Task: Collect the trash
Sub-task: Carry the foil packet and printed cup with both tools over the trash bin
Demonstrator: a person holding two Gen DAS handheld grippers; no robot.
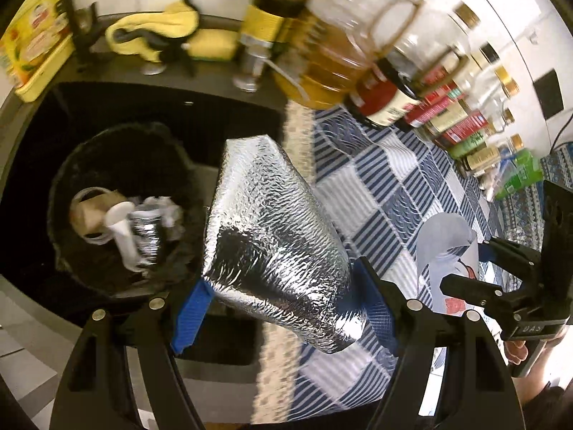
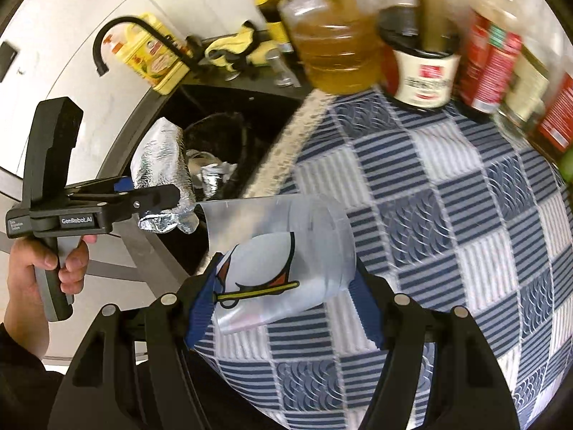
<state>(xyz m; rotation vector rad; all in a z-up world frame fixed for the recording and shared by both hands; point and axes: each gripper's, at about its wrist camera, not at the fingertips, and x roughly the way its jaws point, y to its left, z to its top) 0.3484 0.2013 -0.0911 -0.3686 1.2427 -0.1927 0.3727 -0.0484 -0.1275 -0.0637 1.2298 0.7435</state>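
Observation:
My left gripper (image 1: 283, 304) is shut on a crinkled silver foil bag (image 1: 275, 236) and holds it in the air beside a black-lined trash bin (image 1: 71, 251) in the dark sink. The bin holds a brown paper cup (image 1: 89, 211), a white spoon and foil scraps. My right gripper (image 2: 286, 308) is shut on a clear plastic cup (image 2: 279, 258) printed with a bird cartoon, above the checked tablecloth (image 2: 447, 222). The left gripper with the foil bag (image 2: 161, 165) also shows in the right wrist view, over the bin. The right gripper (image 1: 476, 268) and its cup (image 1: 447, 251) show in the left wrist view.
A large oil bottle (image 1: 336, 46), a dark jar (image 1: 386, 96) and a row of sauce bottles (image 1: 462, 122) stand along the back of the table. A yellow cloth (image 1: 157, 32), a yellow box (image 1: 35, 50) and a black faucet (image 2: 118, 32) are around the sink.

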